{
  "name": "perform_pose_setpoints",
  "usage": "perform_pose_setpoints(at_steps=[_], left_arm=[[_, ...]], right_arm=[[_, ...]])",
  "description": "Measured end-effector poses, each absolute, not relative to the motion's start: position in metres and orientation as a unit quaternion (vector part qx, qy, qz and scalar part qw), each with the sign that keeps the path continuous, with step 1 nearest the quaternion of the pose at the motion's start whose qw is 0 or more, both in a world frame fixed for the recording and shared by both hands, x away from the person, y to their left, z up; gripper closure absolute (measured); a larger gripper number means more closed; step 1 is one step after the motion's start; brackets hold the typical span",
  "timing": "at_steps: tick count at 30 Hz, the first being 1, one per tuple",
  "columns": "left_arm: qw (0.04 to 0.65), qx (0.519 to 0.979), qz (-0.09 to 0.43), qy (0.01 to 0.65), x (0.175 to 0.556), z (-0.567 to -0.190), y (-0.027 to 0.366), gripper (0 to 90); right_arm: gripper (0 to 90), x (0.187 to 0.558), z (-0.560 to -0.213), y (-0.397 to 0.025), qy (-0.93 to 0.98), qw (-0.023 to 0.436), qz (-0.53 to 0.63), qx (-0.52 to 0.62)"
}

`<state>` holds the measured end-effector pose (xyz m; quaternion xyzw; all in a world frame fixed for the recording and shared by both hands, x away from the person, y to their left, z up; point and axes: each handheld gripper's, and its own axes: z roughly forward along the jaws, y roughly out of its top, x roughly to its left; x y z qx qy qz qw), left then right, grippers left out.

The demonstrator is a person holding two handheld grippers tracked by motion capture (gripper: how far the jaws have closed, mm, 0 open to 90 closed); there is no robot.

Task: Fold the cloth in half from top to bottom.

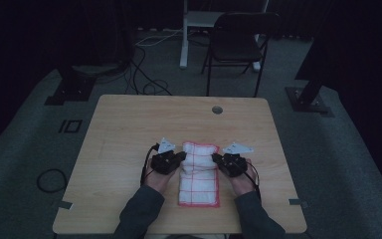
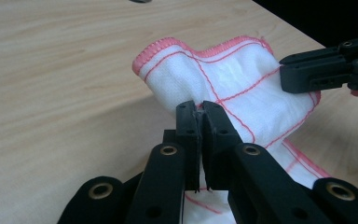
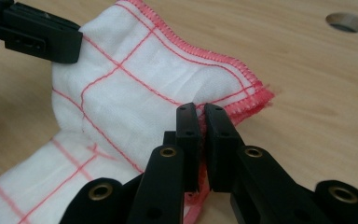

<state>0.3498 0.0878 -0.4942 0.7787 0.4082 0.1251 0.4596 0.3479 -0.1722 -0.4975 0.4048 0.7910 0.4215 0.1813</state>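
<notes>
Both forearms come in from the near edge, sleeves dark, converging slightly toward the table's middle. The left hand (image 1: pixel 157 180) holds the left gripper (image 1: pixel 183 155) pointing inward to the right; its jaws are pressed together, a sliver of cloth (image 2: pixel 242 88) pinched between them. The right hand (image 1: pixel 242 182) holds the right gripper (image 1: pixel 214 158) pointing inward to the left, jaws likewise clamped on the cloth's edge. The two grippers face each other, near but apart, both low over the table.

Wooden table (image 1: pixel 129 129) bearing folded cloth (image 1: pixel 199 181)
</notes>
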Motion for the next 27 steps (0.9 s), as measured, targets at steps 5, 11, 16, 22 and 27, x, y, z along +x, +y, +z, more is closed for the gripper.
perform_pose_setpoints(at_steps=[5,11,16,22,27], left_arm=[[0.463,0.777,0.121,0.409,0.337,-0.498,0.089,86.5],[0.46,0.781,0.118,0.406,0.324,-0.504,0.088,86.1],[0.453,0.787,0.116,0.402,0.315,-0.508,0.089,86.0],[0.439,0.799,0.114,0.395,0.301,-0.518,0.087,85.9],[0.428,0.804,0.112,0.397,0.293,-0.528,0.087,84.8]], right_arm=[[85.9,0.335,-0.505,-0.171,0.8,0.177,0.412,0.399],[85.9,0.324,-0.511,-0.173,0.805,0.169,0.408,0.397],[85.7,0.317,-0.514,-0.174,0.81,0.16,0.404,0.393],[85.5,0.307,-0.517,-0.176,0.817,0.145,0.398,0.391],[84.7,0.299,-0.523,-0.175,0.828,0.136,0.384,0.387]])
